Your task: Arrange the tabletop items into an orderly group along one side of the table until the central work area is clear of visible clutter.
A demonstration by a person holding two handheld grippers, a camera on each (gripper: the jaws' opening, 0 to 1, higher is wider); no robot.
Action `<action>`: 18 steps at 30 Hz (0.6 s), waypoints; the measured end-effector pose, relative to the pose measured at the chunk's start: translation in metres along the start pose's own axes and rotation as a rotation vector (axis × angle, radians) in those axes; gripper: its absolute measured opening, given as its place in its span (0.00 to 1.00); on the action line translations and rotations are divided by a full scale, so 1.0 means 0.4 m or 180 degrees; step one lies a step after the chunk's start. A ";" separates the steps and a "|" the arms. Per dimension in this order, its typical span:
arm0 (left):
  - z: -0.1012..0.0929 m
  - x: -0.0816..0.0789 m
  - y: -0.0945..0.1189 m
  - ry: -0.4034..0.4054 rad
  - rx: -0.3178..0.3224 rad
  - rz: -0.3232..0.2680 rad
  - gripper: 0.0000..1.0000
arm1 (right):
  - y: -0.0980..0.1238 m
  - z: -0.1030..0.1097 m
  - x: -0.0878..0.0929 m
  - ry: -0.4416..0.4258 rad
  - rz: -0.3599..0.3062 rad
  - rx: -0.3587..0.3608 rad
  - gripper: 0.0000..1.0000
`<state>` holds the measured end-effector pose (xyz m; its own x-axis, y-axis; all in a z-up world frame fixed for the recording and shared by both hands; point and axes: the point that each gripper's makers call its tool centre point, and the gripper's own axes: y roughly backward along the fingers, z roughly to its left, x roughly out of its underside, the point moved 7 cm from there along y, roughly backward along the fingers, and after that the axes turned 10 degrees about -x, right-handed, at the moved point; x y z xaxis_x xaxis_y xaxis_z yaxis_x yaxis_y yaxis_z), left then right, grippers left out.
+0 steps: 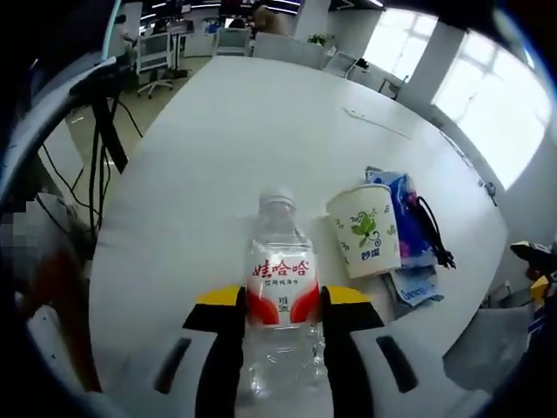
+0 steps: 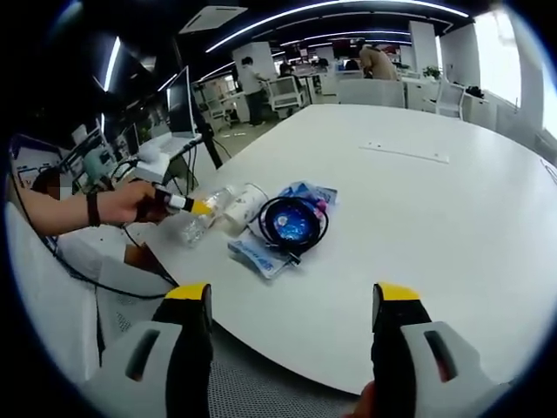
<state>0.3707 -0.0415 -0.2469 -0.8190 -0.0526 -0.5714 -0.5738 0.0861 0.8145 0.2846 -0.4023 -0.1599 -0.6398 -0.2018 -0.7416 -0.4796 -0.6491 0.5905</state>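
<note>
In the left gripper view the left gripper [image 1: 280,306] has its black, yellow-tipped jaws closed on a clear plastic water bottle [image 1: 280,296], one jaw on each side of the body at the label. The bottle is ribbed and see-through, with a pale cap; its red-and-white wrap carries the Chinese brand name 娃哈哈, with smaller print below that is too fine to read. Just to the bottle's right stands a tapered white paper cup [image 1: 366,229] printed with green leaves. Beyond the cup, touching it, lie blue-and-white plastic packets [image 1: 409,252] with a black cord [image 1: 432,231] across them, all on the smooth white table [image 1: 244,131]

In the right gripper view the right gripper [image 2: 292,300] hangs over the near table edge, its jaws wide apart and holding nothing. Farther off, the bottle, cup and packets sit together near the table's edge, and the cord is coiled in a ring on the packets
</note>
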 end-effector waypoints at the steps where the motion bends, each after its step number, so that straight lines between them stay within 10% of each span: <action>1: 0.000 0.004 0.003 0.0019 -0.0003 0.0005 0.34 | -0.001 0.000 0.001 0.0004 0.0000 -0.0001 0.75; 18: 0.016 0.056 0.040 0.0111 -0.0110 0.0059 0.34 | -0.009 0.014 0.004 0.0027 -0.0067 -0.0037 0.74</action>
<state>0.3430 -0.0351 -0.2472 -0.8288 -0.0859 -0.5529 -0.5579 0.0529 0.8282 0.2817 -0.3962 -0.1615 -0.6244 -0.1943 -0.7565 -0.4859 -0.6617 0.5710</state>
